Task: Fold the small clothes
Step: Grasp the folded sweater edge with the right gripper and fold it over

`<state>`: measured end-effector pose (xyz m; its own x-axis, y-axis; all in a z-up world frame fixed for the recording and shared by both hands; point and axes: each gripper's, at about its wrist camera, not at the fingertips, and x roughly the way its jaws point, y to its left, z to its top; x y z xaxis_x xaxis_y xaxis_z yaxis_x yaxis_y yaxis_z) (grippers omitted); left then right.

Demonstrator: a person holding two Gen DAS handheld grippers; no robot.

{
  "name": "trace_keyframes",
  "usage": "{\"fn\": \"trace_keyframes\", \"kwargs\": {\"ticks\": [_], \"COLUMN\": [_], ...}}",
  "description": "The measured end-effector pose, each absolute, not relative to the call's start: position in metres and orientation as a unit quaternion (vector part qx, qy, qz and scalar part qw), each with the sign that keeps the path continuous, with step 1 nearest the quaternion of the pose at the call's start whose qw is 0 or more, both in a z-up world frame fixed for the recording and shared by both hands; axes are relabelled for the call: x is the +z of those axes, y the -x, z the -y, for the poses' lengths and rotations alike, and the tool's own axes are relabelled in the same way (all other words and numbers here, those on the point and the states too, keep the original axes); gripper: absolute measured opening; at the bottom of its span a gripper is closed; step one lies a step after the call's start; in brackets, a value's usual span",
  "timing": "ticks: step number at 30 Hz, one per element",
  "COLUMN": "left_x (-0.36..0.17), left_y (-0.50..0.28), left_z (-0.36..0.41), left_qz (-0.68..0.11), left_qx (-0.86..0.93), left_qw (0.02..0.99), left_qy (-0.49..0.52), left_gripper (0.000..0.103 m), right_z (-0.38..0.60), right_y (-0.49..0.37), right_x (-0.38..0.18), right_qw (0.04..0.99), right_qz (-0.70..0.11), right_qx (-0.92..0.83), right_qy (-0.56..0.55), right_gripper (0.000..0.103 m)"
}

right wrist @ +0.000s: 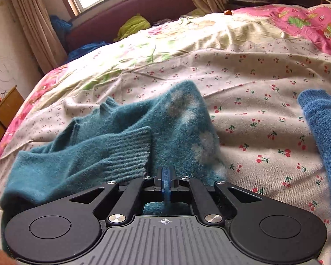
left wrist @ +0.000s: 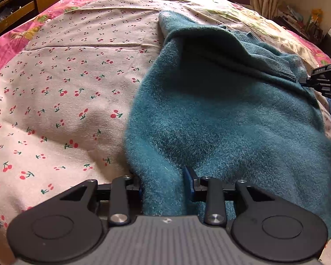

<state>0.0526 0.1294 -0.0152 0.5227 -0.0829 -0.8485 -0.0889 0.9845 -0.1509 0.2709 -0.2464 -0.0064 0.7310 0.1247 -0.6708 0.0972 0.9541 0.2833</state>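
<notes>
A fuzzy teal sweater lies rumpled on the cherry-print bedspread. My left gripper is shut on a raised ridge of its near edge, and the fabric fills the gap between the blue pads. In the right wrist view the teal sweater shows a ribbed cuff folded across its body. My right gripper has its pads pressed together on the sweater's edge beside that cuff. Seen from the left wrist, the right gripper sits at the sweater's far right edge.
A blue knit garment lies on the bedspread to the right. A green cloth rests against the maroon headboard. Wooden shelves stand beside the bed.
</notes>
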Motion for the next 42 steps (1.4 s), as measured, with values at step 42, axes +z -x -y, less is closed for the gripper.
{"fn": "trace_keyframes", "kwargs": {"ticks": [42], "left_x": [-0.017], "left_y": [-0.248], "left_z": [-0.08], "left_qz": [-0.4], "left_qx": [-0.039], "left_qw": [0.915], "left_qy": [-0.032], "left_gripper": [0.048], "right_z": [0.269], "right_y": [-0.309], "right_x": [-0.021], "right_qw": [0.907], "right_qz": [-0.4], "right_qx": [0.001], "right_qy": [-0.133], "right_gripper": [0.0]}}
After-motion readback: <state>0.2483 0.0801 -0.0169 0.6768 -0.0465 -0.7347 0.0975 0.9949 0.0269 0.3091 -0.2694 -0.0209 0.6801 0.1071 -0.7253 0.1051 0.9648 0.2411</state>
